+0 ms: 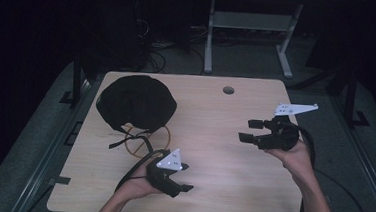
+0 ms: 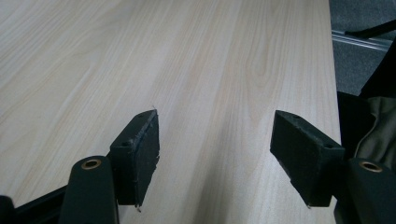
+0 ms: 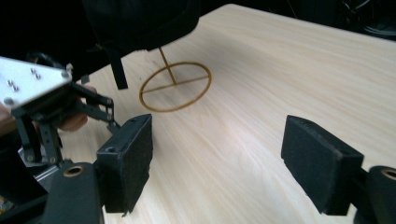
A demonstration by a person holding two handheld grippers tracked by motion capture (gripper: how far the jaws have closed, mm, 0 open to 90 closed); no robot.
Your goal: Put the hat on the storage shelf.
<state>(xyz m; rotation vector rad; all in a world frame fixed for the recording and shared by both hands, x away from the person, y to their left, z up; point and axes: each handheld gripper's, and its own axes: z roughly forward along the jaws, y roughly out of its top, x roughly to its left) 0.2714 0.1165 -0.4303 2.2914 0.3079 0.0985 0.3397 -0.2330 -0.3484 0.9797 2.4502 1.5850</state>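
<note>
Nearest the table's (image 1: 210,188) front edge, the left hand (image 1: 138,185) cradles the left gripper (image 1: 183,178) palm-up, jaws spread wide and empty, while farther right the right gripper (image 1: 249,130) hangs equally agape, pointing toward the yellow ring (image 3: 175,87) half-tucked beneath the black cloth bundle (image 1: 136,101) at the table's far-left.

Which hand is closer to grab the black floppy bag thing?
Probably the left. The open left gripper sits beside the black fabric bag's straps and yellow wire ring; the open right gripper hovers further away.
</note>
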